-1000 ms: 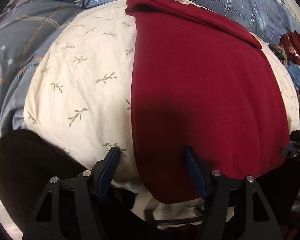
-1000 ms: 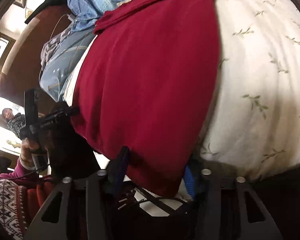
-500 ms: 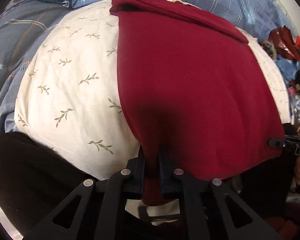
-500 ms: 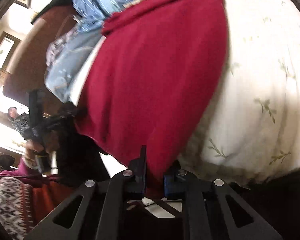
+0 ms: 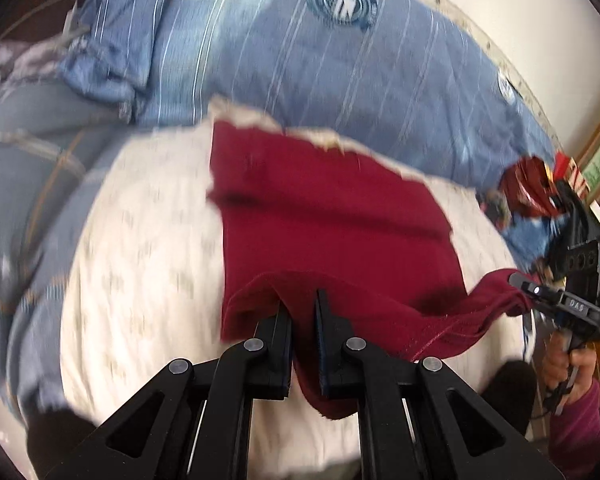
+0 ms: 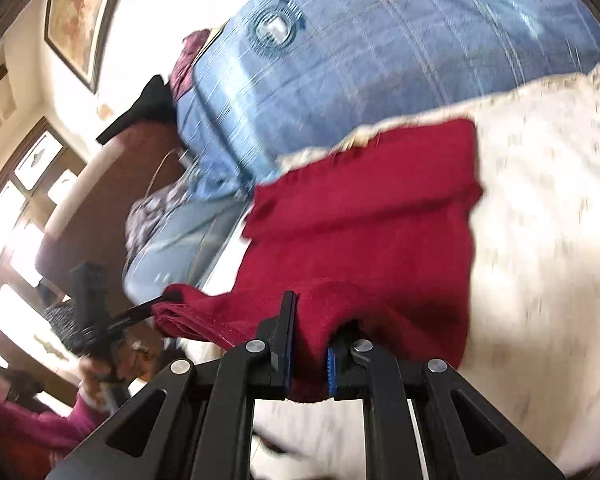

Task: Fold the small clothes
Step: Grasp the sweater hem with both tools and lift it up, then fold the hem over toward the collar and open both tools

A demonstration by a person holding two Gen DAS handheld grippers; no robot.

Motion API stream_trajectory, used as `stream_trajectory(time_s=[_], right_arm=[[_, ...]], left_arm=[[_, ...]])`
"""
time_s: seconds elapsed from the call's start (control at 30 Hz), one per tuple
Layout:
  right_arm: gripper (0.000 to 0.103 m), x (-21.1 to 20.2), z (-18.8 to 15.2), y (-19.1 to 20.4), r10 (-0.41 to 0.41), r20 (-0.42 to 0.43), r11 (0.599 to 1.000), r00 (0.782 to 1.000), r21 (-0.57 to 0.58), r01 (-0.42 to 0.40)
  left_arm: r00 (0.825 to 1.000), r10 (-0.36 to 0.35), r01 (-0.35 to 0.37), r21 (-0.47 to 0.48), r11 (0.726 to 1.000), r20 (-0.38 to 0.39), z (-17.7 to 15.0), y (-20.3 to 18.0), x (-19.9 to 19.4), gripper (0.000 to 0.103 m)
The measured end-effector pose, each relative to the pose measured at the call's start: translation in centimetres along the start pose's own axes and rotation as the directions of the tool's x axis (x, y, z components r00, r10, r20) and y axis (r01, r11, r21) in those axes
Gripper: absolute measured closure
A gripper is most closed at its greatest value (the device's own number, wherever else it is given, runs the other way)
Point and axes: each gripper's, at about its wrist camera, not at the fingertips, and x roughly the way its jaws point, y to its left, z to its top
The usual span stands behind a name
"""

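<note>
Grippers, left [image 5: 303, 312] and right [image 6: 309, 332], are both clamping the red garment's [image 5: 332, 216] near hem; I'm judging level, even carrying toward the far edge best.

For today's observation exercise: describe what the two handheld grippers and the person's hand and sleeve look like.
Both grippers, left and right, have black angular frames with triangular cut-outs, silver round rivets and blue ridged fingertip pads. From the left wrist view, the right gripper's side bears white lettering. The right hand is bare, with a magenta sleeve.

Bright daylight, heavy motion blur, fisheye-warped dark edges.
</note>
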Motion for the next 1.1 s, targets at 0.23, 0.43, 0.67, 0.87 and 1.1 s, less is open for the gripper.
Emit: stream_trajectory(time_s=[0.23,0.43,0.67,0.87,1.1], right_arm=[[0.092,4.2,7.4,-2.2,-0.076,0.080,0.997,0.994,0.031,0.074],[0.092,8.1,12.0,-4.3,-0.135,0.078,0.991,0.988,0.034,0.133],[0.088,13.9,15.6,-8.8,-0.191,0.050,0.977,0.980,0.105,0.185],[0.039,12.0,15.5,-10.6,-0.201,0.118,0.960,0.972,0.222,0.171],[0.058,10.5,14.9,-7.2,-0.261,0.109,0.965,0.959,0.038,0.258]], left_arm=[[0.995,0.058,-0.056,-0.022,0.998,0.078,4.6,0.0,5.2,0.095],[0.989,0.127,-0.126,-0.028,0.992,0.070,9.5,-0.5,12.1,0.095],[0.989,0.148,-0.147,-0.086,0.985,0.008,13.3,1.5,20.0,0.093],[0.995,0.103,-0.102,-0.114,0.988,0.006,14.8,3.1,21.3,0.046],[0.986,0.122,-0.112,-0.096,0.989,0.110,14.7,3.3,18.4,0.028]])
